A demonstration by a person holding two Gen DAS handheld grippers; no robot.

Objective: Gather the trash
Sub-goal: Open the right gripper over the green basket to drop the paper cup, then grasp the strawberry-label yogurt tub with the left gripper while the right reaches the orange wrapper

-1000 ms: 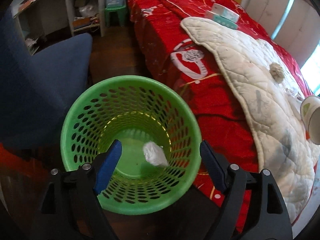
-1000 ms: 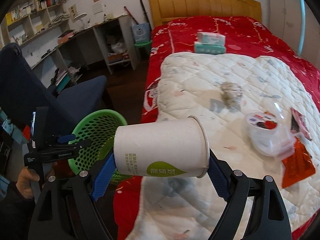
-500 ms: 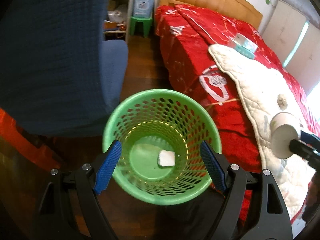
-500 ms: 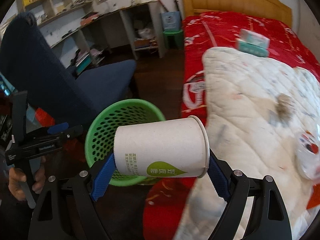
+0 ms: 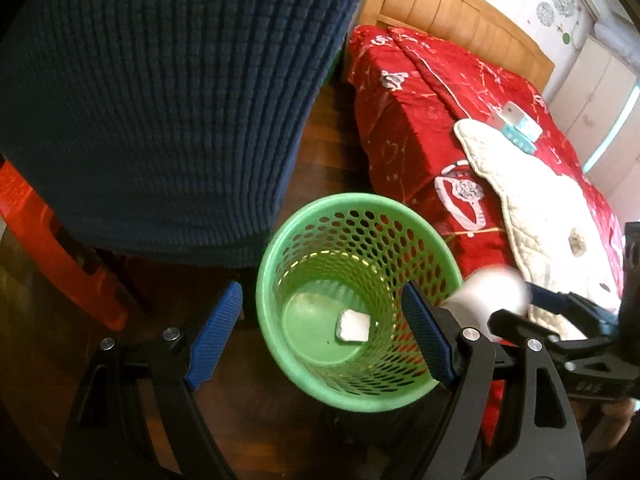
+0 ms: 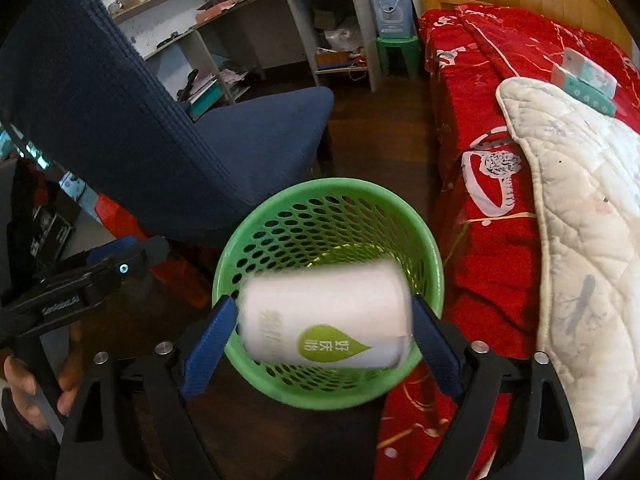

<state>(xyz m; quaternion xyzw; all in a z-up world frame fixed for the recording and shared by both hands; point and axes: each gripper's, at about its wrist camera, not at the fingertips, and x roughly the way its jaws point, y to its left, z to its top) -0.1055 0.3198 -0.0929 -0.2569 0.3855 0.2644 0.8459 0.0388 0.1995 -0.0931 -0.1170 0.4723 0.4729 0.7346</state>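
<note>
Bedroom floor by red bed (image 6: 484,208) | one green mesh basket (image 6: 434,276) holding one white wad (image 5: 353,325) | one white paper cup (image 6: 326,318), green leaf logo, blurring sideways over basket, right gripper (image 6: 320,332) jaws opening, cup loose between | left gripper (image 5: 320,340) hanging wide open, empty

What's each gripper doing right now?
Left gripper: open, holding nothing.
Right gripper: jaws just opened, paper cup loose between them.

We see a white paper cup (image 6: 326,316) with a green leaf logo lying sideways, blurred, over the mouth of the green mesh bin (image 6: 256,240). The bin stands upright on the dark floor beside the bed, with a crumpled white tissue (image 5: 353,325) on its bottom.
</note>
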